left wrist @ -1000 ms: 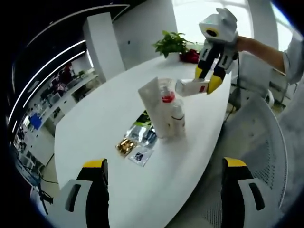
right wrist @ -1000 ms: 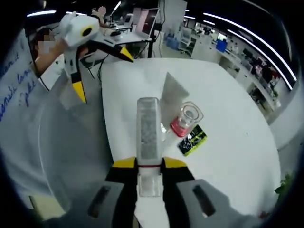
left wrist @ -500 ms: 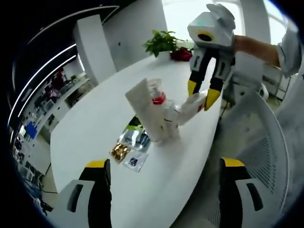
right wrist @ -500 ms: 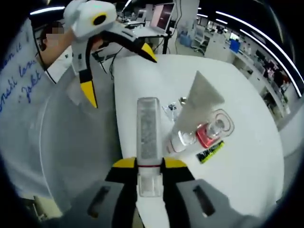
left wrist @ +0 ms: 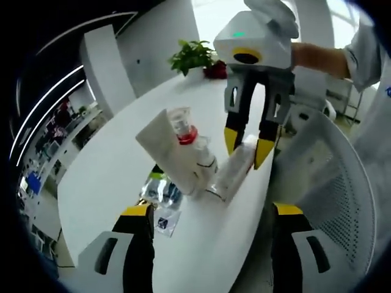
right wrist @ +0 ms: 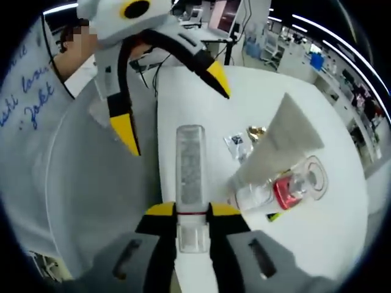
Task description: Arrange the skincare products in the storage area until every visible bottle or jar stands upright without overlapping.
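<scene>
**Right gripper holds a clear rectangular bottle at the table's near edge**

Right gripper (right wrist: 192, 210) is clamped on a tall clear rectangular bottle (right wrist: 190, 174) with a frosted body; a thin red band shows just where the yellow jaw tips pinch it. In the left gripper view the same gripper (left wrist: 245, 141) comes down from above, a person's hand and pale sleeve behind it, and the bottle (left wrist: 235, 170) leans with its lower end at the table's near edge, just beside the other products.

Largest of all is the white oval table (left wrist: 122, 165). A white mesh chair (left wrist: 324, 183) stands close against its near edge, directly under the gripped bottle. At the far end sits a green potted plant (left wrist: 194, 56) with something red beside it.

Toward the middle of the table stands a cluster: a white squeeze tube (left wrist: 165, 149) standing on its cap, flat end up, touching a clear jar with a red band (left wrist: 181, 122), and a small clear bottle (left wrist: 204, 162) in front of them. This group crowds the spot next to the gripped bottle. Several small sachets (left wrist: 162, 195), one green, some silver, lie flat beside the tube.

Left gripper (left wrist: 211, 244) is spread wide with nothing between its jaws; in the right gripper view it (right wrist: 174, 101) hangs over the chair and table edge.
</scene>
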Motion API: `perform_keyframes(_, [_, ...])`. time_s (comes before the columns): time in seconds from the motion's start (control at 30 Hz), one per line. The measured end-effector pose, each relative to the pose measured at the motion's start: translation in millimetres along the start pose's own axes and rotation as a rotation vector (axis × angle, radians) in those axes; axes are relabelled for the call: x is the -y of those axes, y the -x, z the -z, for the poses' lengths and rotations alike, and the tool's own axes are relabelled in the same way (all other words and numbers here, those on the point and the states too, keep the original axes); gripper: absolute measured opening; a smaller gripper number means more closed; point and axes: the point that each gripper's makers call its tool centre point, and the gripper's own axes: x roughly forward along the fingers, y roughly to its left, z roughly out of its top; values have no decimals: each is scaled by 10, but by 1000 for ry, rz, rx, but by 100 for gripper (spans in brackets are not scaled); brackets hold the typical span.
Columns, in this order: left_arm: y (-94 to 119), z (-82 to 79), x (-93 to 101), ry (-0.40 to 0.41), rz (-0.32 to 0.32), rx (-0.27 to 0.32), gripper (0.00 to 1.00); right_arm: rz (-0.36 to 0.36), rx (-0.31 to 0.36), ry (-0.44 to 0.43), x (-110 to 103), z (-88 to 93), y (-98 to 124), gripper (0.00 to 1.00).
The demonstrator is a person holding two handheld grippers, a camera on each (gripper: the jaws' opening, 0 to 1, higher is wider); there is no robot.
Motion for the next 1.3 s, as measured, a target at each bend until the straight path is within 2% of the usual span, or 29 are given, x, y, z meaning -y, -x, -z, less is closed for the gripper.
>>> perform_keyframes(0.07, [-38, 2, 33, -30, 22, -9, 71, -10, -11, 16, -8, -5, -35, 19])
perform_keyframes(0.27, [-130, 7, 69, -44, 56, -29, 65, -44, -34, 54, -36, -21, -109, 19])
perform_keyframes(0.63, [-244, -8, 154, -65, 114, -44, 53, -73, -39, 86, -38, -86, -194, 19])
perform_keyframes(0.73, [-279, 21, 186, -89, 134, -64, 47, -80, -44, 96, -28, -96, -218, 19])
perform_keyframes(1.03, [-346, 99, 237, -145, 155, -114, 36, -101, -63, 120, -47, -81, -285, 19])
perform_keyframes(1.3, [-390, 103, 277, -136, 178, -123, 28, -114, -76, 153, -50, -123, -305, 19])
